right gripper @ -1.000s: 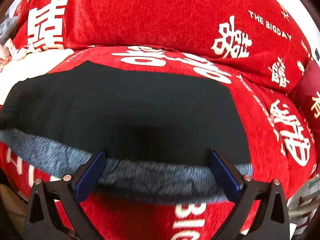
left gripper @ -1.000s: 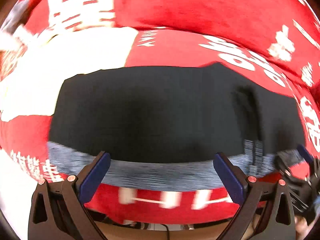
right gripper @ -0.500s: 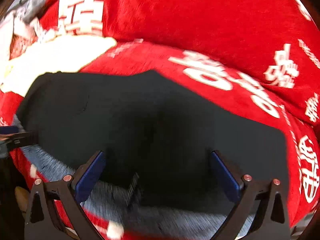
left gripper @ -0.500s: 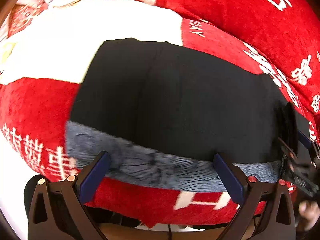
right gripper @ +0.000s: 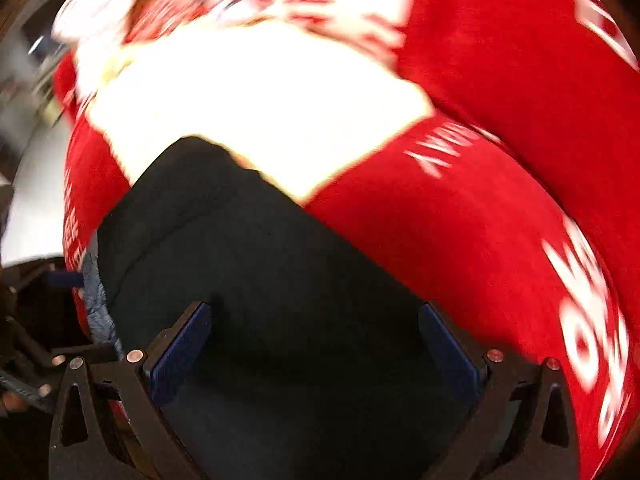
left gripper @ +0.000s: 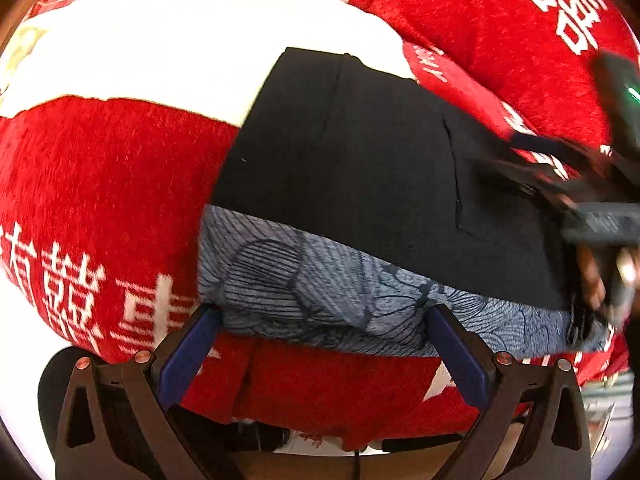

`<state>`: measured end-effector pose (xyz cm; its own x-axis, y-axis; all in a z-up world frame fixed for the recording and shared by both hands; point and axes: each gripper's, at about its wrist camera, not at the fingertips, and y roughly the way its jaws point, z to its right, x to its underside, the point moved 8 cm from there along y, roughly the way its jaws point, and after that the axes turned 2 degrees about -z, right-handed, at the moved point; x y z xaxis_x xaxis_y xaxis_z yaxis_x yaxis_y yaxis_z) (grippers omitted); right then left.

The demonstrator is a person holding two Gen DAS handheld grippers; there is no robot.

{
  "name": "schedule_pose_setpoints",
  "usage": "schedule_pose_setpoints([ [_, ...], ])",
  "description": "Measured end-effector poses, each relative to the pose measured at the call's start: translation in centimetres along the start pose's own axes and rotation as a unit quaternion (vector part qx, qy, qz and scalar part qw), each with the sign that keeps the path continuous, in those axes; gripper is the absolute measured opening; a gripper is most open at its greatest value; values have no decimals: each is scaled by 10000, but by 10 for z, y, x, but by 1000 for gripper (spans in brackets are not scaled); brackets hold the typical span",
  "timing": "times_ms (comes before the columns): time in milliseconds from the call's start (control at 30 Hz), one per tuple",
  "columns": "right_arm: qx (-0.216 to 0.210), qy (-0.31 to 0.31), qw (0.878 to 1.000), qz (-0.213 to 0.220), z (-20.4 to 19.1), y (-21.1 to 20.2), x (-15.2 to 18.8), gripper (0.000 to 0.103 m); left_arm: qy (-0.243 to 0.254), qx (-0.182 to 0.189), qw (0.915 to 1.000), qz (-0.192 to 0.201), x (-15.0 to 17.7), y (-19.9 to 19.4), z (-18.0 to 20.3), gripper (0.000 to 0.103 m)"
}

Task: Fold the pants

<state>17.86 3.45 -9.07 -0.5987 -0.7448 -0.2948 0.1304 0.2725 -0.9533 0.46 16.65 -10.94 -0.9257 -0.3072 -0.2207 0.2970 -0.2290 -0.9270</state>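
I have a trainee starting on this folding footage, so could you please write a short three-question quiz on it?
1. True or false: the left gripper is shut on the folded black pants with the blue-grey patterned lining.
2. What do the pants lie on: (a) a wooden table, (b) a red plush cover with white characters, (c) a bare floor?
3. What lies beyond the pants' far edge?

Key: 1 false, it is open. 2 b. 3 a white cloth.

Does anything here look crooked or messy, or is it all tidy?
One thing stands out: the black pants lie folded, but a grey patterned layer sticks out along their near edge, so the edges do not line up. The pants also overlap a white cloth on the red blanket. Nothing looks torn or spilled.
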Motion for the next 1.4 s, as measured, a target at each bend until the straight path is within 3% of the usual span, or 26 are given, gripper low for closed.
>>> schedule_pose_setpoints([
  [200, -1412, -391, 9872, -627, -16, 27, -24, 102, 42, 751, 9972, -3, -8, -5, -19, 103],
  [233, -1535, -603, 9836, -733, -24, 28, -26, 97, 149, 778, 9968, 35, -12, -6, -18, 103],
  [267, -1595, -823, 9803, -823, -31, 27, -27, 81, 277, 771, 9966, 58, -14, -6, -17, 103],
  [300, -1586, -1047, 9774, -931, -37, 25, -27, 78, 380, 761, 9964, 70, -16, -7, -17, 103],
  [367, -1601, -1292, 9727, -1071, -39, 22, -23, 59, 616, 800, 9948, 117, -21, -4, -12, 103],
  [433, -1745, -1328, 9696, -1089, -35, 17, -22, 47, 823, 901, 9924, 142, -30, -3, -9, 103],
  [500, -1829, -1115, 9699, -1157, -29, 27, -24, 50, 913, 1057, 9901, 159, -34, -2, -9, 103],
  [567, -1960, -1023, 9684, -1157, -33, 32, -25, 61, 928, 1217, 9881, 170, -41, -1, -9, 103],
  [633, -1973, -1136, 9676, -1095, -42, 34, -29, 60, 870, 1364, 9867, 150, -41, -10, -13, 103],
  [700, -1911, -1247, 9680, -1042, -44, 29, -28, 49, 809, 1476, 9857, 118, -41, -13, -19, 103],
  [733, -1848, -1336, 9688, -970, -44, 23, -27, 31, 791, 1522, 9851, 113, -42, -13, -18, 103],
  [767, -1801, -1431, 9696, -830, -44, 11, -26, 22, 800, 1550, 9846, 105, -44, -12, -17, 103],
  [833, -1759, -1561, 9705, -526, -43, -12, -31, 17, 914, 1509, 9842, 134, -48, -13, -17, 103],
  [933, -1675, -1844, 9684, -134, -55, -43, -27, 16, 1109, 1456, 9829, 216, -60, -15, -14, 103],
  [1000, -1594, -2060, 9655, 67, -64, -60, -19, 16, 1208, 1656, 9786, 197, -68, -15, -11, 103],
  [1200, -1372, -2145, 9669, 176, -65, -67, -15, 16, 1644, 2503, 9537, -264, -70, -4, 36, 103],
  [1300, -1169, -1914, 9745, 40, -64, -48, -18, 16, 2010, 2003, 9584, -320, -62, 2, 58, 102],
  [1333, -1110, -1799, 9774, -2, -61, -44, -19, 18, 1979, 1888, 9615, -283, -62, 1, 60, 88],
  [1367, -1004, -1600, 9820, -70, -55, -40, -20, 26, 1958, 1747, 9647, -242, -63, -1, 58, 56],
  [1400, -860, -1285, 9878, -163, -47, -36, -23, 27, 1905, 1533, 9693, -243, -65, -1, 54, 45],
])
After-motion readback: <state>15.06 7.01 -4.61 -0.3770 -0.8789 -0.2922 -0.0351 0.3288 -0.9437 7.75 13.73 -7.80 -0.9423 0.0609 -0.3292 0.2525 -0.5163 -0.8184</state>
